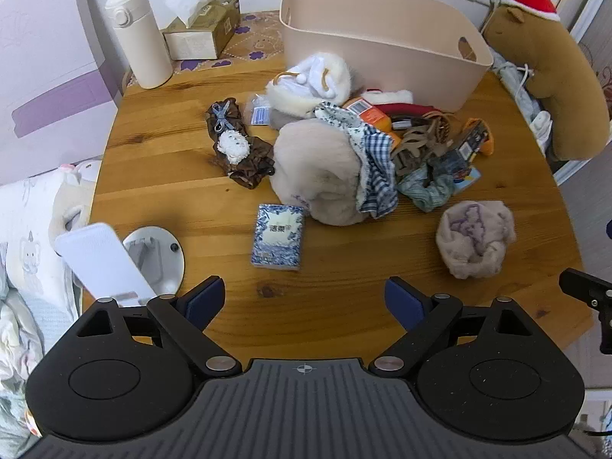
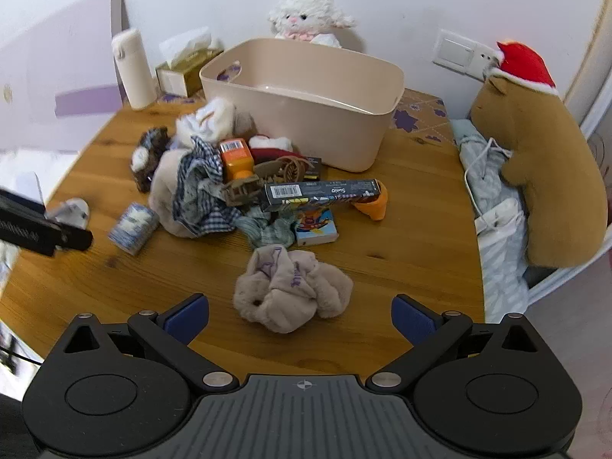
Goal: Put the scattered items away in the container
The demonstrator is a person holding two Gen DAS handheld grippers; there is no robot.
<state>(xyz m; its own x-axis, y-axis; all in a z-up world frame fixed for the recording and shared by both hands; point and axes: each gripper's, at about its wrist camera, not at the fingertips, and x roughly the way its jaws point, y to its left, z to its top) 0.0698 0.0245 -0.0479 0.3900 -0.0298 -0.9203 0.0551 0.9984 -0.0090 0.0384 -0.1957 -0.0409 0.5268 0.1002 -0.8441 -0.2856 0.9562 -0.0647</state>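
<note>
A beige plastic container [image 1: 382,46] [image 2: 306,114] stands at the back of the round wooden table [image 1: 172,160] [image 2: 413,237]; it looks empty. In front of it lies a pile of scattered items: a beige fluffy bundle [image 1: 317,172], checked cloth [image 2: 199,191], an orange bottle [image 2: 235,157], a long black box [image 2: 321,191]. A blue-white tissue pack [image 1: 278,236] [image 2: 134,227] lies nearer. A beige rolled cloth [image 2: 292,288] [image 1: 476,243] lies just ahead of my right gripper [image 2: 300,319], which is open and empty. My left gripper [image 1: 304,300] is open and empty, short of the tissue pack.
A cream flask [image 1: 139,36] and a tissue box [image 1: 202,26] stand at the back left. A phone stand [image 1: 153,256] sits at the table's left edge. A brown plush with a red hat [image 2: 535,168] lies off the right edge. A white plush [image 2: 306,15] sits behind the container.
</note>
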